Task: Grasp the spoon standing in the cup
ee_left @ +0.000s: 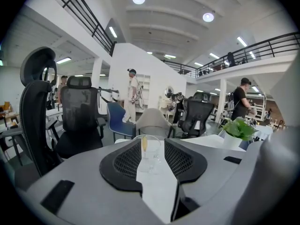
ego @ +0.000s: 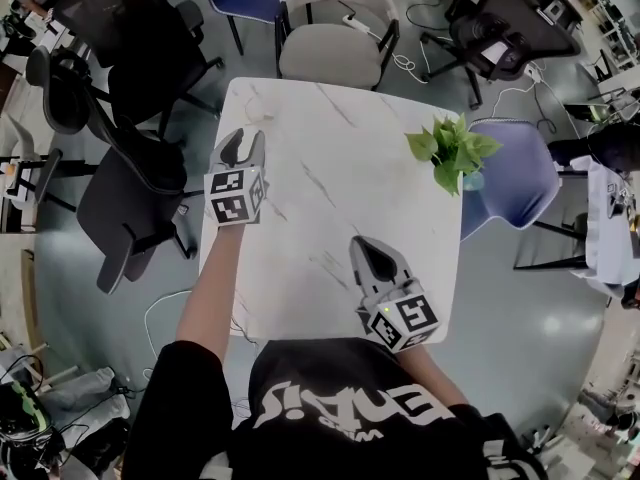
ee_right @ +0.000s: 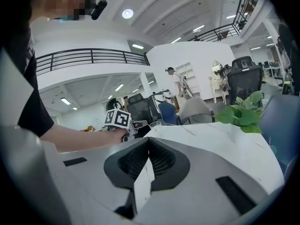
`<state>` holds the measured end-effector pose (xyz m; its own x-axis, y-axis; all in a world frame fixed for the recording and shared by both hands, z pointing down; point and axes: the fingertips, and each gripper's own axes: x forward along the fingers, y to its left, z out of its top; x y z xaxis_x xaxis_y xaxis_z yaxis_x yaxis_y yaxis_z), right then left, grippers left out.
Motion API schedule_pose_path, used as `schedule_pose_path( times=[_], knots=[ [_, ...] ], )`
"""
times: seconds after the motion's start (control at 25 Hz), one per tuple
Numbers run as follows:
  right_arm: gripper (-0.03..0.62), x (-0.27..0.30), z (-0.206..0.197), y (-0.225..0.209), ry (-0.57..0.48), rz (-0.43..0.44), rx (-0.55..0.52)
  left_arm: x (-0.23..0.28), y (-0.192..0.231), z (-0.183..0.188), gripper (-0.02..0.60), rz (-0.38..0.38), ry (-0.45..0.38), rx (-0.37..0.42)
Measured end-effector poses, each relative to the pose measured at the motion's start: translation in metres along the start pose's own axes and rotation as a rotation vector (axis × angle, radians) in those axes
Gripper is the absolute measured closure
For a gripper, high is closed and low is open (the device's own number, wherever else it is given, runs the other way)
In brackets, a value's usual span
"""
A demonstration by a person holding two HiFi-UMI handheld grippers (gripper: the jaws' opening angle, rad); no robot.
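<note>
Nothing is grasped yet. The spoon (ee_left: 144, 144) stands in the clear cup (ee_left: 151, 158) near the surface's (ego: 330, 198) far left corner. The left gripper (ee_left: 152, 148) faces it, fingers apart. The right gripper's (ee_right: 148, 143) fingers are together, empty.

White grey-veined marble table (ego: 330, 198), green plant (ego: 452, 148), clear cup (ee_left: 154, 154), yellow spoon (ee_left: 144, 143).

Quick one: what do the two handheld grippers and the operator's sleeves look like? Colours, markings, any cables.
Both the left gripper and right gripper have light grey shells, tapering black jaws with textured black pads, and a white cube with black square markers at the rear. No cables show. The operator wears a black short-sleeved T-shirt with white print; forearms are bare.
</note>
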<state>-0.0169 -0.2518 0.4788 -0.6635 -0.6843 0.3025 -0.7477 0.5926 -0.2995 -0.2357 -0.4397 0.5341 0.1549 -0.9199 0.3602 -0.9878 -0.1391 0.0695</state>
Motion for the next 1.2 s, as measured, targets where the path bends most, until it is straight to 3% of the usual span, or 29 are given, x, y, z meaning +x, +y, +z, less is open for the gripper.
schedule_pose_path(
  times=[1.2],
  knots=[
    [0.582, 0.0, -0.005, -0.011, 0.021, -0.02, 0.014, 0.042, 0.013, -0.013, 0.494, 0.044, 0.05, 0.014]
  ],
)
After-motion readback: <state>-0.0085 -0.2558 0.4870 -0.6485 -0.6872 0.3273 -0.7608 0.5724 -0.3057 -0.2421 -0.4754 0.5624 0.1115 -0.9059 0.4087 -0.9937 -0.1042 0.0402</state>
